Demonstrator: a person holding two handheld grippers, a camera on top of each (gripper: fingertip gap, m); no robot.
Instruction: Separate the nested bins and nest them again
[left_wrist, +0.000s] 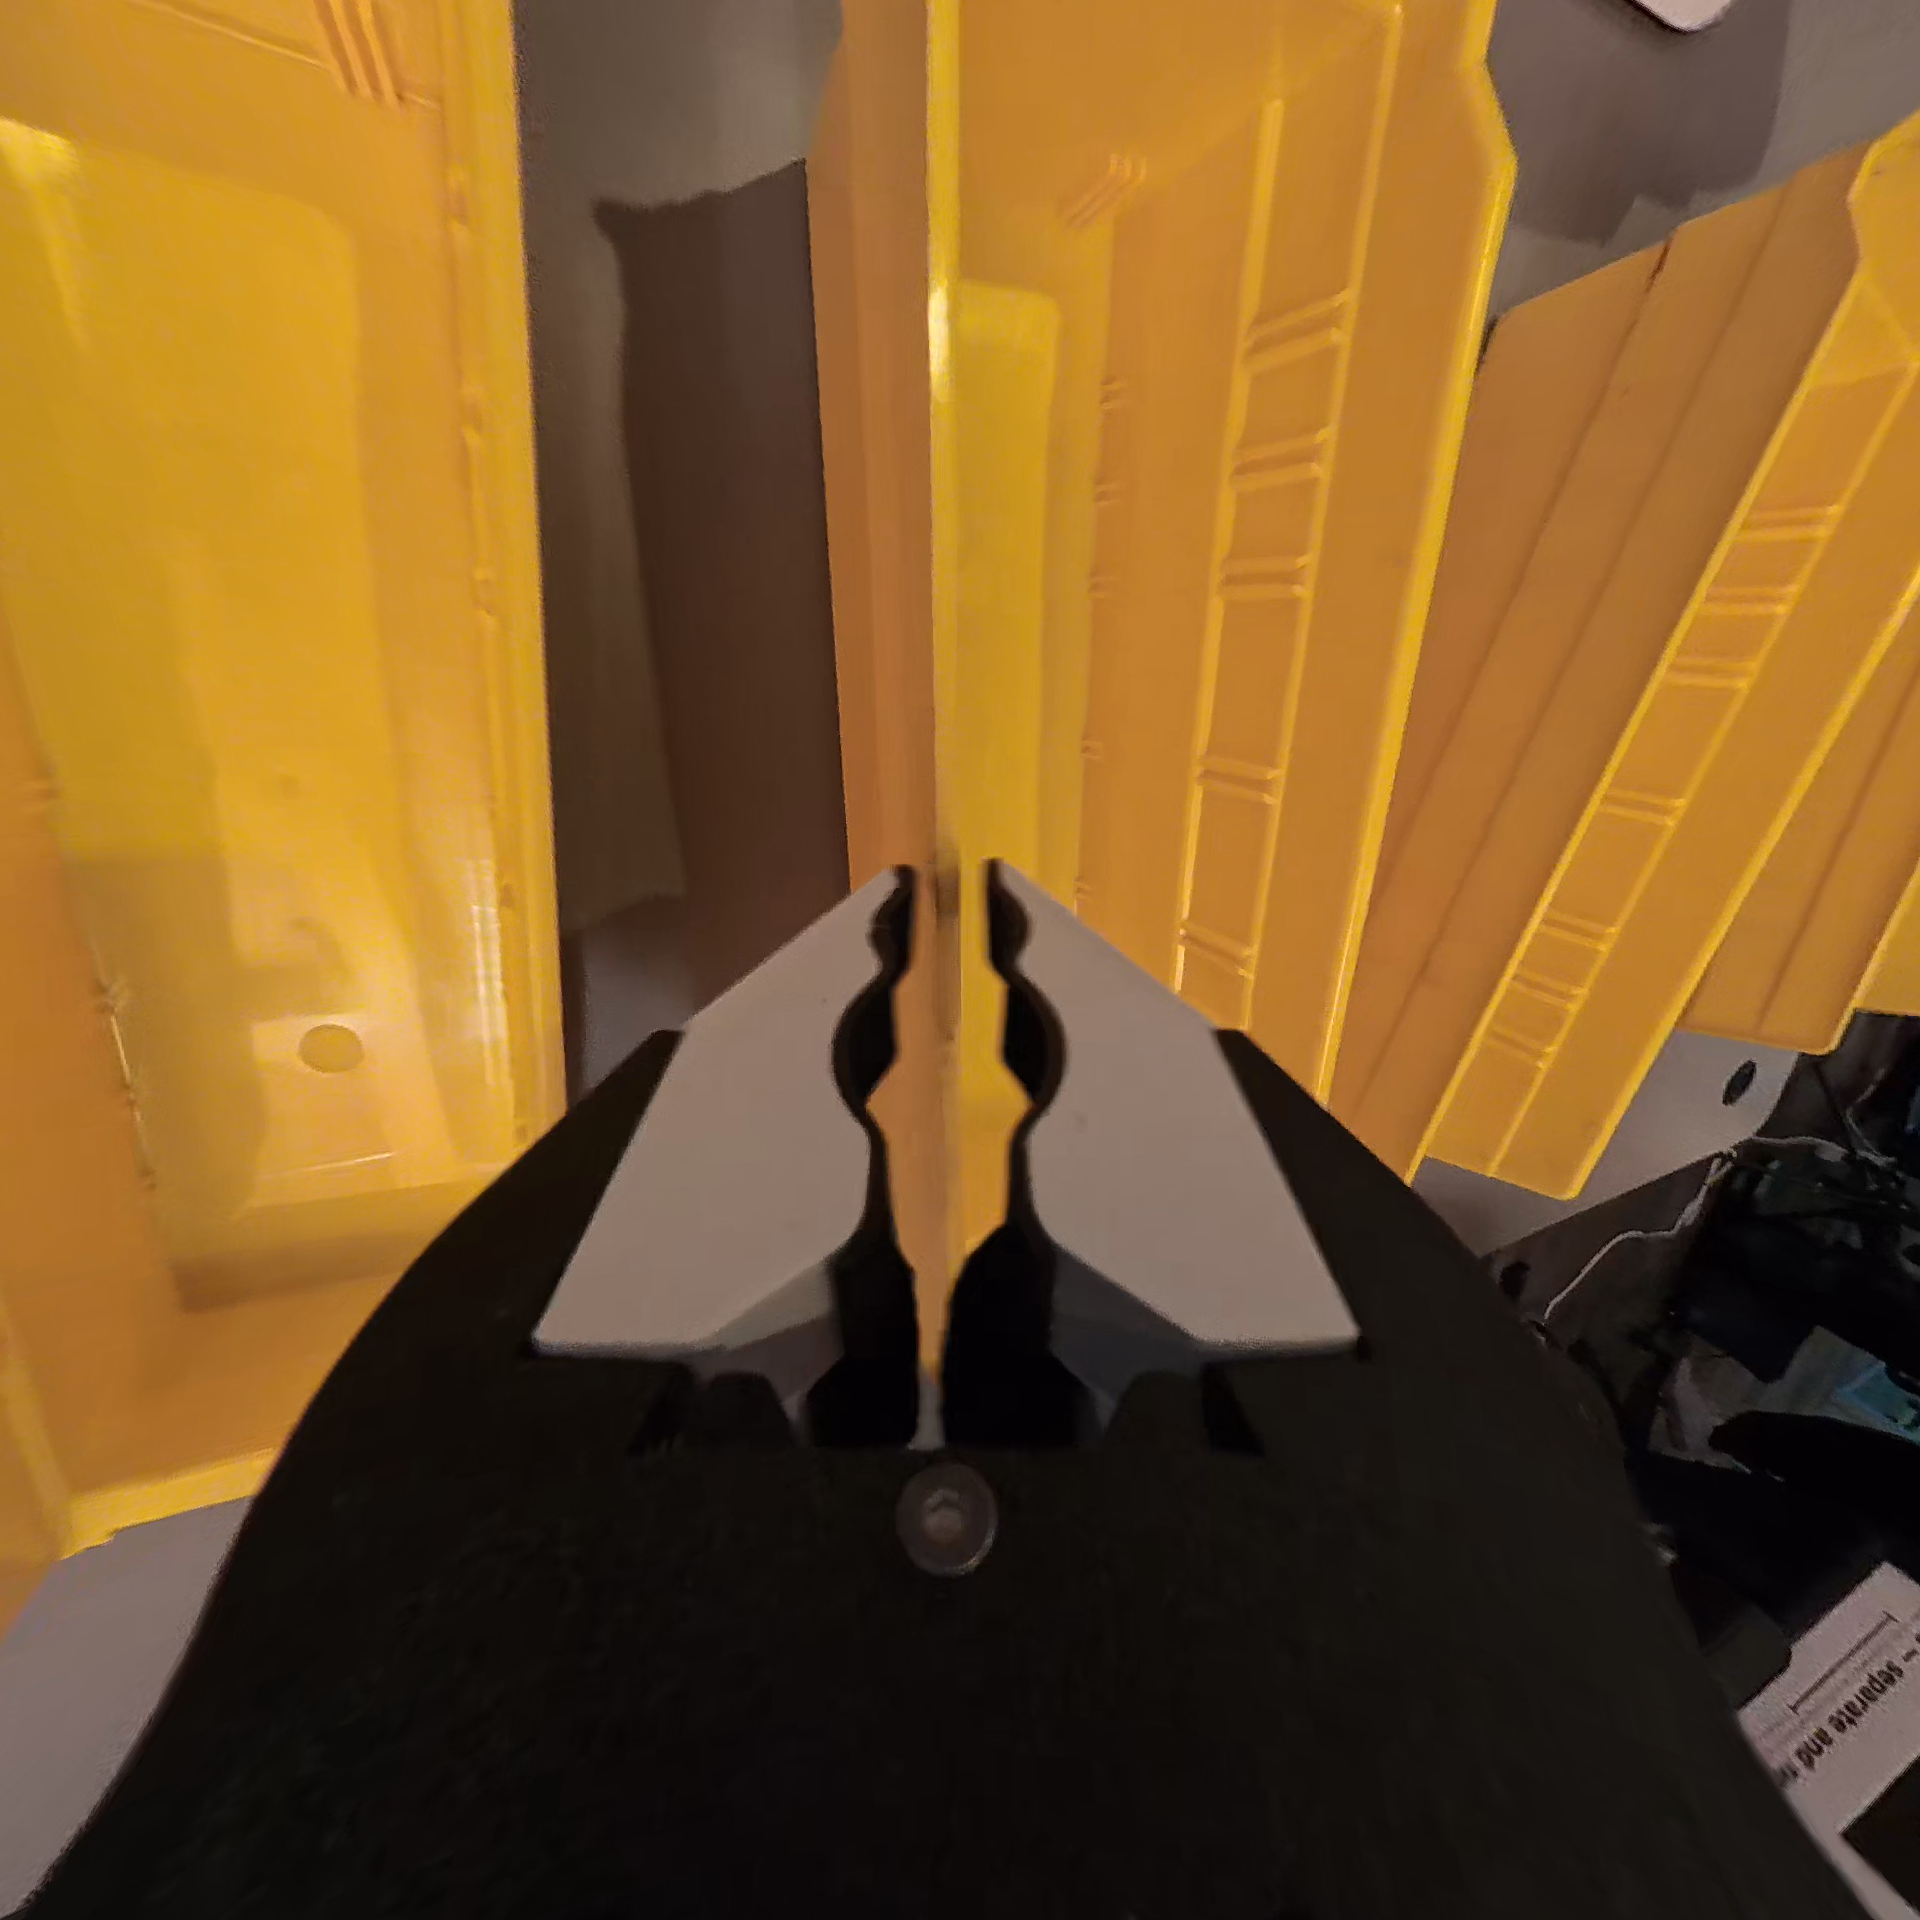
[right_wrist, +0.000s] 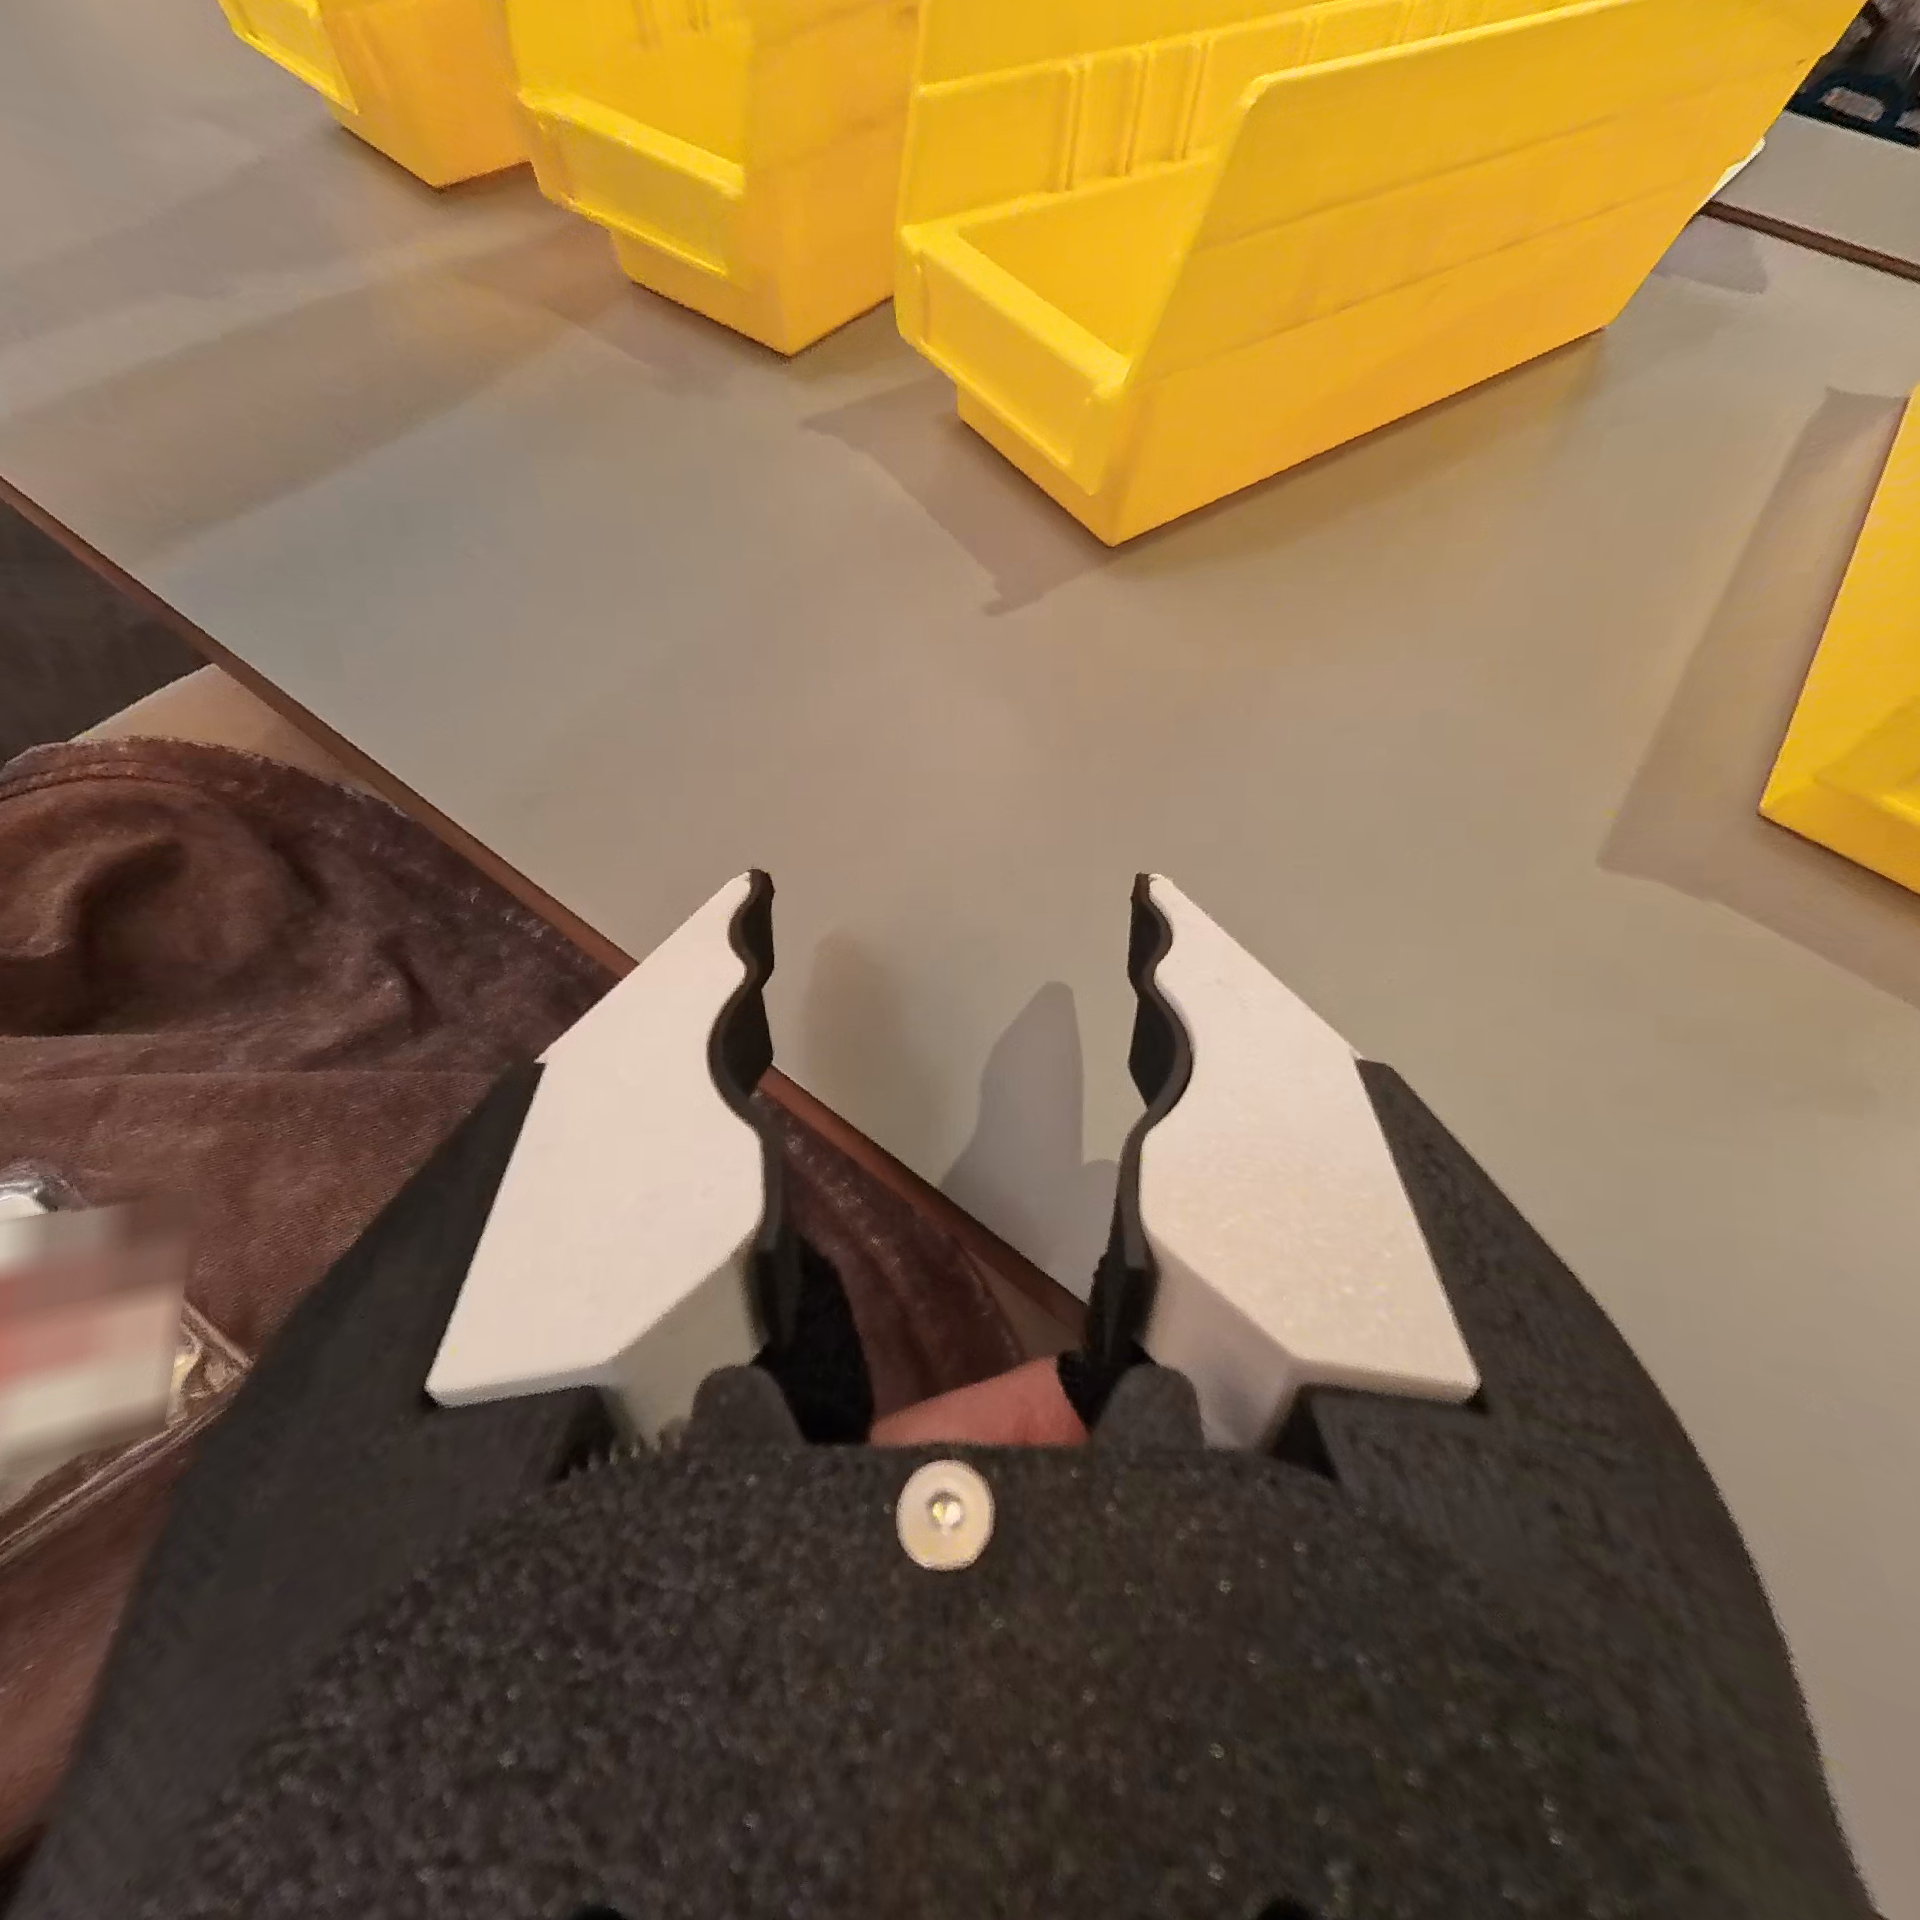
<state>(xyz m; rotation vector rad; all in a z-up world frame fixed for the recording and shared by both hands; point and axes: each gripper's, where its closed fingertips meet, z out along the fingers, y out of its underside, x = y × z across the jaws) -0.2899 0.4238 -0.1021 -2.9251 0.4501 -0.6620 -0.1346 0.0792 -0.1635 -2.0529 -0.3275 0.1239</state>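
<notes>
Up close, the left gripper (left_wrist: 943, 883) is clamped on the thin side wall of a yellow bin (left_wrist: 1195, 520), which runs edge-on between its fingers; another bin (left_wrist: 260, 623) lies to the left and a third (left_wrist: 1662, 727) to the right. Meanwhile the right gripper (right_wrist: 951, 894) hangs with its fingers spread apart and nothing between them, above the near edge of the grey table (right_wrist: 727, 675), where three yellow bins (right_wrist: 1247, 312) stand in a row.
</notes>
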